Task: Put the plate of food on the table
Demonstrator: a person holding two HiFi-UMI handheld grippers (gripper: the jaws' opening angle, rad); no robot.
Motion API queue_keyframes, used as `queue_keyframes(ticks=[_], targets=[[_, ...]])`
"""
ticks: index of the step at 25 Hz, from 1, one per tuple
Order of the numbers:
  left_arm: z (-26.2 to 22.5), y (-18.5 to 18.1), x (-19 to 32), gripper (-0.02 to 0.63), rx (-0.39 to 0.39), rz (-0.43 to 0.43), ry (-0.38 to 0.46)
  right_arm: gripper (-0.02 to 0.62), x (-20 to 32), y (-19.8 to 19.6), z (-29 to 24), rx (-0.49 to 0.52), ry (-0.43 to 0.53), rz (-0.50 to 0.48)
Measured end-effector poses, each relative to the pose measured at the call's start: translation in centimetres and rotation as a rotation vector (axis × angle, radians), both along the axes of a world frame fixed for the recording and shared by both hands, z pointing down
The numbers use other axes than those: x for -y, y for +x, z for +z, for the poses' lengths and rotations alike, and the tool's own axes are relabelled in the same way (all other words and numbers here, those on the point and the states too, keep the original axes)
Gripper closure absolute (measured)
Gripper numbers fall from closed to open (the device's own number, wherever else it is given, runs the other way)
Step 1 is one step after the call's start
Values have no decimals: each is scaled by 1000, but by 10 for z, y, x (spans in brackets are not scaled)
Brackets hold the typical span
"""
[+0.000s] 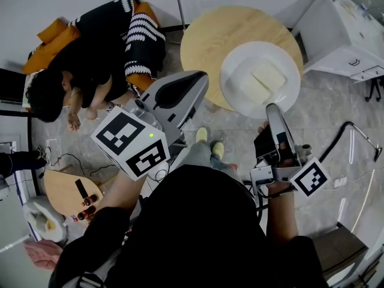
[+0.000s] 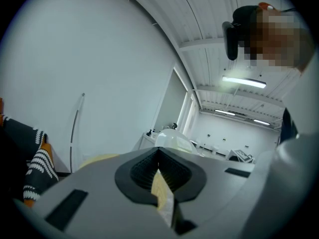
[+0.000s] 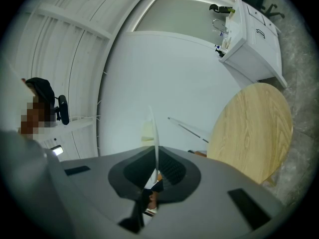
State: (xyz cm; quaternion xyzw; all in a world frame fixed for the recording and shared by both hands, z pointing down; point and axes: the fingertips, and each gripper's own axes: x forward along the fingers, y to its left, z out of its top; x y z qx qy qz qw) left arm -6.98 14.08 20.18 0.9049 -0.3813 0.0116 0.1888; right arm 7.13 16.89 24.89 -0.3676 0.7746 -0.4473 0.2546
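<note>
Head view: I'm gripping the plate (image 1: pixel 260 77) by its near rim with the right gripper (image 1: pixel 271 108), jaws pinched tight on it. It's lying face up, overhanging the edge of the table (image 1: pixel 210 38); I can't tell whether it's resting there. Being round, it has no long axis; the pale food (image 1: pixel 259 81) slabs are running diagonally.

Left gripper view: the left gripper (image 2: pixel 159 167) is closed to a slit, carrying nothing.

Right gripper view: the rim is showing edge-on between the pads. I'm worrying that letting go here could tip it off the overhang.
</note>
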Motion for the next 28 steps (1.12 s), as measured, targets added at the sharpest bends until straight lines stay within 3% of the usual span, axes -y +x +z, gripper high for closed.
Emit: queue_keyframes(ticks=[13, 18, 28], targets=[[4, -29, 59, 612, -36, -1, -31, 578, 55, -23, -4, -39, -37, 7], [23, -64, 91, 613, -60, 8, -42, 578, 87, -62, 12, -46, -57, -2], [16, -72, 93, 613, -75, 1, -44, 578, 91, -71, 0, -41, -41, -5]])
